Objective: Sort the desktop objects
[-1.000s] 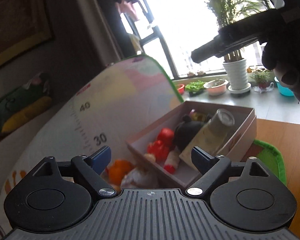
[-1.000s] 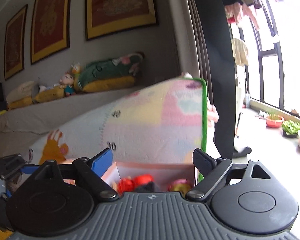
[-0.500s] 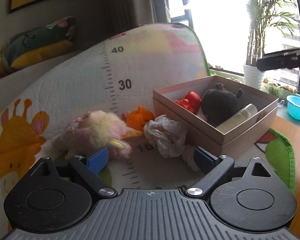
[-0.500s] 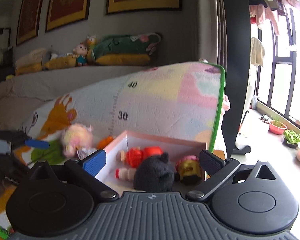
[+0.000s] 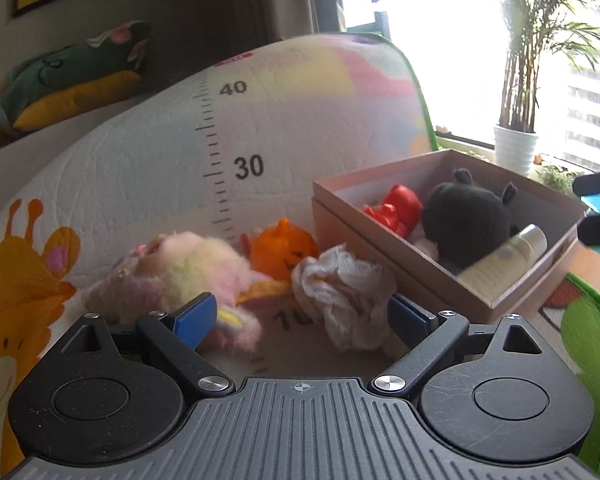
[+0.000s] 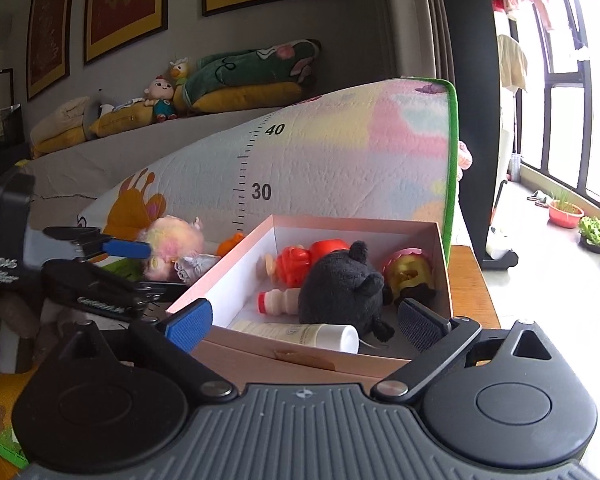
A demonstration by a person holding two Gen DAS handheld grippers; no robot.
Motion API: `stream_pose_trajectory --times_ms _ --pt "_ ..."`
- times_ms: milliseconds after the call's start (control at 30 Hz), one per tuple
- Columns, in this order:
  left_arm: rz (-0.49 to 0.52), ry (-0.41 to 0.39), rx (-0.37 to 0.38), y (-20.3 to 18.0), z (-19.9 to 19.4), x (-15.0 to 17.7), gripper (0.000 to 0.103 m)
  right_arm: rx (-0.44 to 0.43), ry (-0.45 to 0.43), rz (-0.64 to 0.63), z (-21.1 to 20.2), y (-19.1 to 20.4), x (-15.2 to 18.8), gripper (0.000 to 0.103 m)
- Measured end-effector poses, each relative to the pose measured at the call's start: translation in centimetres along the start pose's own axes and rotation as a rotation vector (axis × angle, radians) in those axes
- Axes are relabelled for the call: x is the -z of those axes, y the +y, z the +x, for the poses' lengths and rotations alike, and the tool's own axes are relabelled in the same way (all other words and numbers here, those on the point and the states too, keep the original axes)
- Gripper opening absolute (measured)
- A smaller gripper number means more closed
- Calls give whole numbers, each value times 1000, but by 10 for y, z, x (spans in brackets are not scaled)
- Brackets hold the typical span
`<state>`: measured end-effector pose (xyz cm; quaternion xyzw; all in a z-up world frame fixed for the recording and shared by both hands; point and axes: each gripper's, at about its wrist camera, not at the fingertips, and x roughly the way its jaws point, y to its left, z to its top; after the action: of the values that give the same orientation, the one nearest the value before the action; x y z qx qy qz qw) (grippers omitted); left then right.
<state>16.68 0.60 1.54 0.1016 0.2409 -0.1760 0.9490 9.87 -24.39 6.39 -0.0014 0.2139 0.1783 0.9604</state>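
Left wrist view: left tool (image 5: 300, 316) spread wide, gripping nothing, crumpled cloth (image 5: 346, 288) just ahead between its fingers, likely next pick. Right tool (image 6: 304, 324) released, empty, facing the box (image 6: 444, 280) of sorted toys.

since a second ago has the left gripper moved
Yes. The left gripper has swung left and down: the box shifted from centre to the right, and the fingers now face the crumpled tissue.
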Motion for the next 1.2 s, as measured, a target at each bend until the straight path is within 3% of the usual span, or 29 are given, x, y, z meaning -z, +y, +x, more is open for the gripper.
stream_pose_trajectory --times_ms 133,200,400,633,867,1000,1200 --pt "-9 3 -13 -4 20 -7 98 -11 3 13 2 2 2 99" --pt "-15 4 -54 -3 27 -8 98 -14 13 10 1 4 6 99" --pt "15 -11 -68 -3 25 0 98 -19 21 -23 2 13 9 99" --pt "131 14 -219 4 16 18 98 -71 21 -96 3 34 9 100" --pt "85 84 -351 31 2 32 98 -140 46 -98 9 45 10 103" --pt "-20 52 -264 40 -13 27 98 -76 32 -165 10 51 16 103" --pt "-154 -22 17 38 -28 -2 99 100 42 -249 22 41 19 103"
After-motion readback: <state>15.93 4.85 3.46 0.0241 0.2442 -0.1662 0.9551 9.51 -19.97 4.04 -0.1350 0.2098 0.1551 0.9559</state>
